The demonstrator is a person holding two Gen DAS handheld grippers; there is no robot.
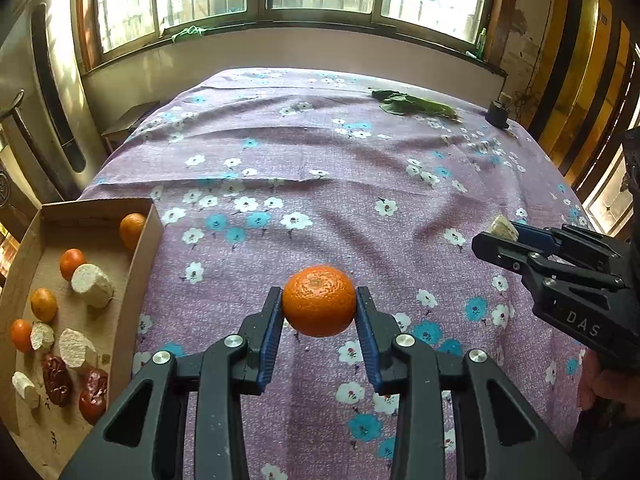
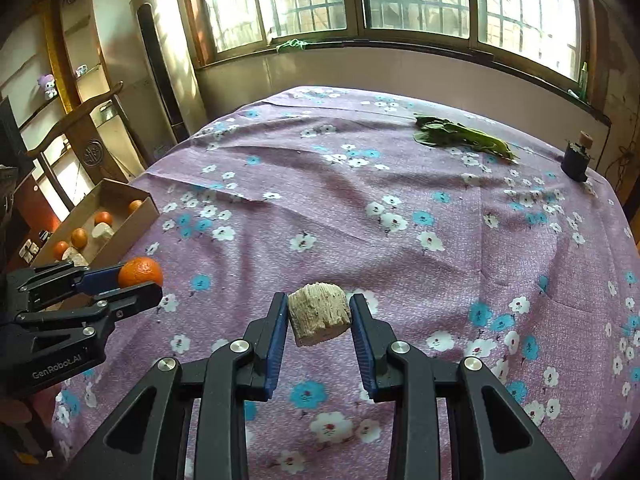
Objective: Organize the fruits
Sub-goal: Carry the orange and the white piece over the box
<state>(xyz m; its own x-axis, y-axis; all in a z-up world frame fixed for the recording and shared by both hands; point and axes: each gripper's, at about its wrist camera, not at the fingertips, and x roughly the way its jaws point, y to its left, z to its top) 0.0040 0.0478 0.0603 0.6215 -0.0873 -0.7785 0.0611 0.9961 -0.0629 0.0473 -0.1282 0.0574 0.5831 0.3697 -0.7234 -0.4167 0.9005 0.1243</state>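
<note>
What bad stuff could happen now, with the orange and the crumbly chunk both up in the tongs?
The round orange is pinched only at its sides by the left tongs, so it might slip and roll across the cloth. The pale chunk in the right tongs looks crumbly and could break. The cardboard box is already crowded, so a drop could knock fruit around.
</note>
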